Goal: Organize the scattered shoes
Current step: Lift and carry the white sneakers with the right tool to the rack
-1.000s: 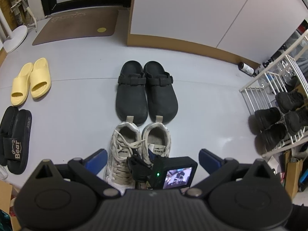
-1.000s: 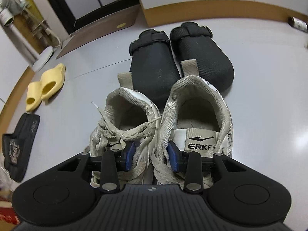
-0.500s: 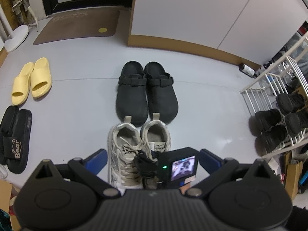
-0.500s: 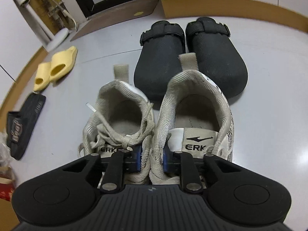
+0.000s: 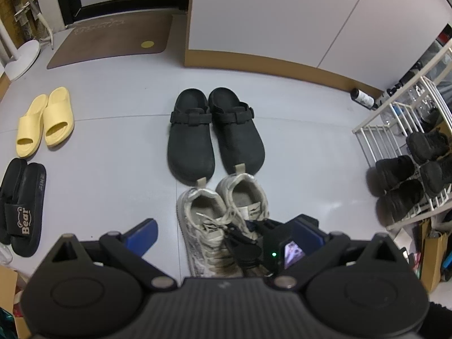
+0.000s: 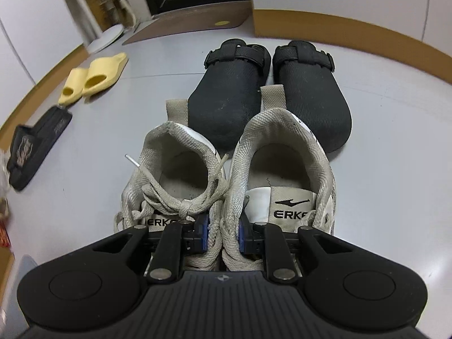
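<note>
A pair of worn white ERKE sneakers (image 6: 226, 175) stands side by side on the grey floor, heels toward the black clogs (image 6: 271, 96). My right gripper (image 6: 223, 233) is shut on the two inner collars of the sneakers, pinching them together. In the left wrist view the sneakers (image 5: 223, 214) sit just behind the clogs (image 5: 214, 132), with the right gripper's body (image 5: 285, 245) on top of them. My left gripper (image 5: 226, 234) is open and empty, held above and in front of the sneakers.
Yellow slides (image 5: 45, 121) and black Bear slides (image 5: 21, 206) lie at the left. A white wire shoe rack (image 5: 401, 147) with black shoes stands at the right. A doormat (image 5: 113, 39) and a white cabinet (image 5: 282, 14) are at the back.
My right gripper's fingers have closed from apart to pinching the sneakers' inner collars. The sneakers have shifted a little to the right in the left wrist view.
</note>
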Demonstrator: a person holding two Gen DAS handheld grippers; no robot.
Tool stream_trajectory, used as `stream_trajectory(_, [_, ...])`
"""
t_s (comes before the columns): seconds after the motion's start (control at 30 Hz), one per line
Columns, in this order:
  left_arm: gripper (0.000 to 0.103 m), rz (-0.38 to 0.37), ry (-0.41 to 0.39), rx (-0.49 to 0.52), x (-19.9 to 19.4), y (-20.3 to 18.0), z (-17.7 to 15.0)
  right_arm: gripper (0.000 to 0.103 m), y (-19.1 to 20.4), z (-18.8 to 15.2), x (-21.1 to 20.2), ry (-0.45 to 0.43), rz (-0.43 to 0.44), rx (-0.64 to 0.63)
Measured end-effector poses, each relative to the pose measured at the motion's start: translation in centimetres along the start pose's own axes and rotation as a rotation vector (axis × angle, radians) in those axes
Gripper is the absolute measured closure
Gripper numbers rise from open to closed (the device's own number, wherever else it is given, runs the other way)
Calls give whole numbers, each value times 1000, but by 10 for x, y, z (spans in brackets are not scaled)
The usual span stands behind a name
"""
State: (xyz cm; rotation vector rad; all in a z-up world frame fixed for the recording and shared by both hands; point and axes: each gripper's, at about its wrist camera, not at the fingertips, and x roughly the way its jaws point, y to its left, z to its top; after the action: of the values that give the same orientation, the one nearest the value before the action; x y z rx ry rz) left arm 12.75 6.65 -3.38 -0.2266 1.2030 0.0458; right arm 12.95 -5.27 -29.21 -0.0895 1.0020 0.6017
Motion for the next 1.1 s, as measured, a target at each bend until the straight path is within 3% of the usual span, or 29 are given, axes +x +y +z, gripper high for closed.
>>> stream_trajectory(0.37, [1, -4, 0, 3, 0, 0, 1, 73, 24, -6, 4, -17, -95, -134])
stream_trajectory(0.53, [1, -4, -15, 2, -5, -2, 3, 74, 26, -2, 10, 13, -88, -185])
stream_trajectory(0.67, [1, -4, -48, 6, -14, -1, 7, 82, 20, -1, 9, 16, -67, -229])
stream_trajectory(0.83, [1, -29, -130, -33, -37, -2, 14, 82, 20, -2, 6, 41, -80, -264])
stream_trajectory(1.0, [1, -22, -223, 10, -58, -16, 16, 82, 24, 6, 10, 106, -100, -312])
stream_trajectory(1.1, [1, -32, -215, 8, -59, -18, 15, 82, 26, 3, 8, 105, -119, -304])
